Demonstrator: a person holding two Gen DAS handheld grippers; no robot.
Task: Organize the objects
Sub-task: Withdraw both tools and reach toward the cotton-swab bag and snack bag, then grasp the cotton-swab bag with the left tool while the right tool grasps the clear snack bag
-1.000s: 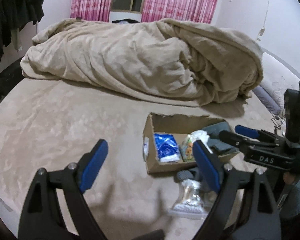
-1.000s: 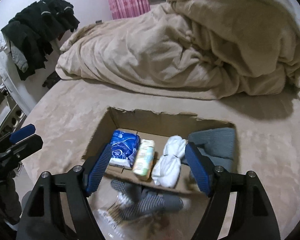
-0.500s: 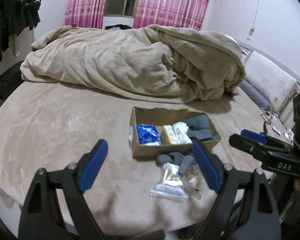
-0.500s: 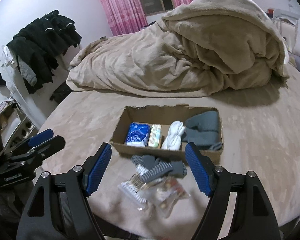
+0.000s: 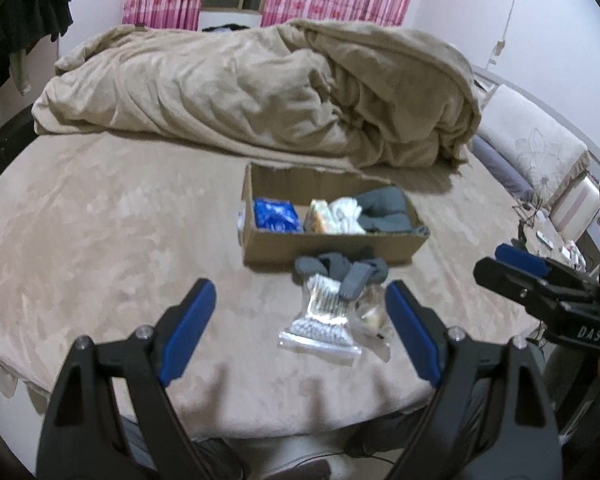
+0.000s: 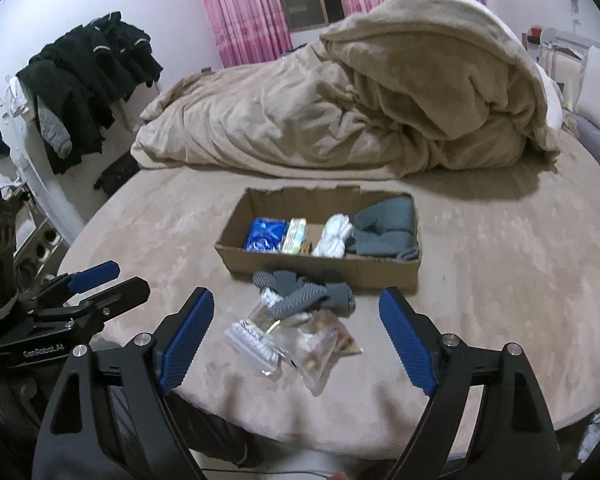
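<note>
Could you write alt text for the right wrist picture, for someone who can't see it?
An open right gripper, jaws opening and empty, hovers over grey socks and clear bags lying before a partly filled cardboard box on a beige bed.

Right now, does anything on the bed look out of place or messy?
Yes. Grey socks and a few clear plastic bags lie loose in a heap on the bed, just in front of the cardboard box instead of inside it. The box's back rim looks roughly torn.
</note>
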